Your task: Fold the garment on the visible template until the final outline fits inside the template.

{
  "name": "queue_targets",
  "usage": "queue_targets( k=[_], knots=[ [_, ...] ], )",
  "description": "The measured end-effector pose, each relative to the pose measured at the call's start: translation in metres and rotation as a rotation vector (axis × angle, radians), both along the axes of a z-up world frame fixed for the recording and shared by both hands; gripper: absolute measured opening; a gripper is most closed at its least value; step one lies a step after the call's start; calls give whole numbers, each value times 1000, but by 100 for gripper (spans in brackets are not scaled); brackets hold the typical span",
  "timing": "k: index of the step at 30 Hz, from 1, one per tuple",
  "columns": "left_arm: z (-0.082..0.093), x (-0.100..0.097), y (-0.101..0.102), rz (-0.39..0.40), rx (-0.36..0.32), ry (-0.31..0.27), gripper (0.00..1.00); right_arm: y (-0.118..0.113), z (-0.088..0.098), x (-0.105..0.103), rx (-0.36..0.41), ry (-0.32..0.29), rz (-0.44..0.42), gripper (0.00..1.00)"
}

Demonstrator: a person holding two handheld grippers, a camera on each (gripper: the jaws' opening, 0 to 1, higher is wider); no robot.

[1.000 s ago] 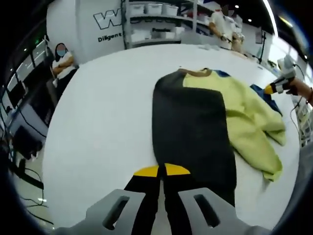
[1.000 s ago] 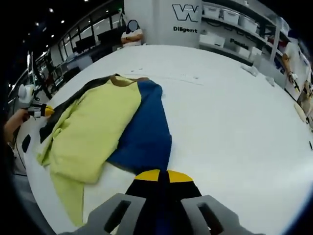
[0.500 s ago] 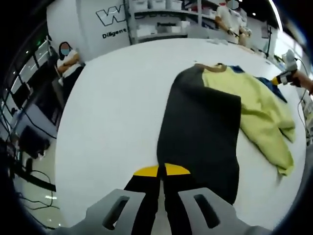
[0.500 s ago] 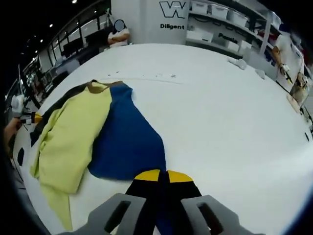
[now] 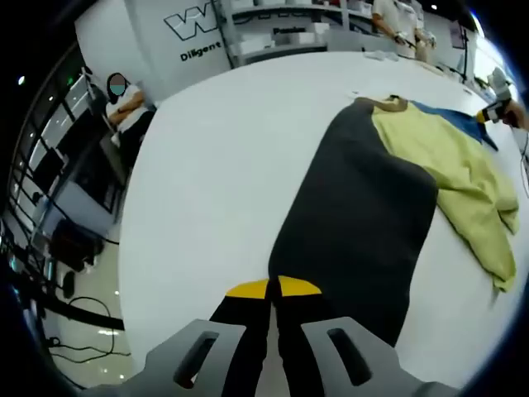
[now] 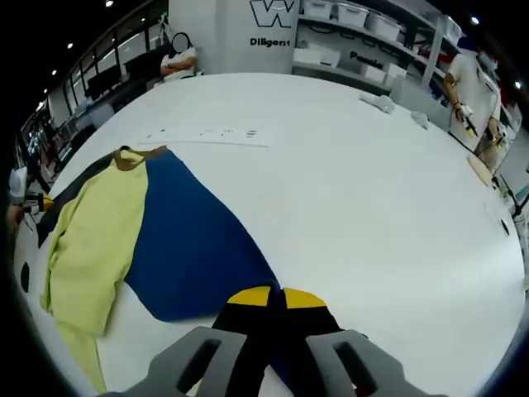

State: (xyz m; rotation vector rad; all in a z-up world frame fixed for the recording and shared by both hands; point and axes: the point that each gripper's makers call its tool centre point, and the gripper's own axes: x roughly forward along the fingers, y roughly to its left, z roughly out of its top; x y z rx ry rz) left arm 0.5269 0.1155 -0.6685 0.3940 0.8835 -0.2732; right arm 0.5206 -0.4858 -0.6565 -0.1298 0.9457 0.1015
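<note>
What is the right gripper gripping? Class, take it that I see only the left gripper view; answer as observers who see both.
Observer: The right gripper is shut on the near edge of the blue panel.
Operator: My left gripper pinches the dark panel. Is the blue one flat?
Observer: Yes, it lies spread on the table, bordering the yellow panel.
Operator: Anything beyond the collar?
Observer: A faint row of small marks on the table.

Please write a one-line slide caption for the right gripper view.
Right gripper shut on the blue panel of a garment spread on a white table.
</note>
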Motion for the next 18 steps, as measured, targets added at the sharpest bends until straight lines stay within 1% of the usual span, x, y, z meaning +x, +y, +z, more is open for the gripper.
queue_targets(
  k=[4, 7, 12, 18],
  knots=[
    [0, 5, 2, -11, 27, 8, 2, -3, -3, 4, -5, 8, -9, 0],
    [1, 9, 8, -16, 63, 11, 2, -4, -3, 6, -20, 9, 2, 0],
    [1, 17, 17, 10, 77, 14, 2, -8, -4, 10, -12, 6, -17, 0],
    [1, 29, 24, 11, 102, 12, 2, -12, -5, 15, -17, 7, -25, 0]
  ],
)
